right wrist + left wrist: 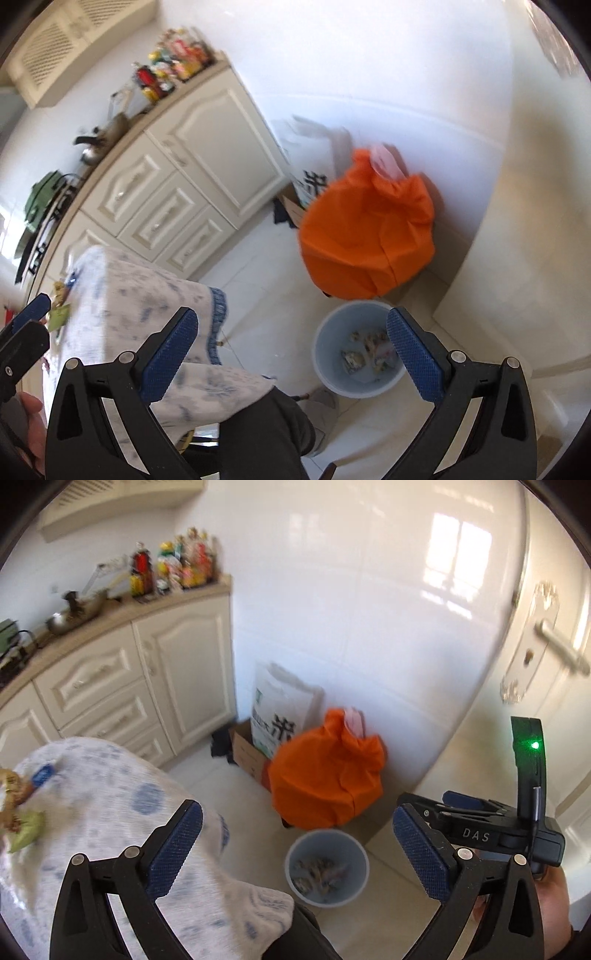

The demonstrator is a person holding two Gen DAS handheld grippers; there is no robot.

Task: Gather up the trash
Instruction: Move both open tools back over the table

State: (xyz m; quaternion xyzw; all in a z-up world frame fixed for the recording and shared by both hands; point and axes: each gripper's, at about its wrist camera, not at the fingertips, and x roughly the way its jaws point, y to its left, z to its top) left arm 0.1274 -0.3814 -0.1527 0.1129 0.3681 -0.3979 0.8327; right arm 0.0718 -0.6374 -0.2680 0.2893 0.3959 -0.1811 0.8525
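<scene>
Spread fingers (pixel 413 358) frame bin (pixel 325 354) holding wrappers (pixel 365 354).

Both wrist views look steeply down from above the bench (pixel 110 797) edge toward the floor. Each frames the blue bin (pixel 327 867) low centre and the orange bag (pixel 365 236) above it; the right view seems nearer.
</scene>
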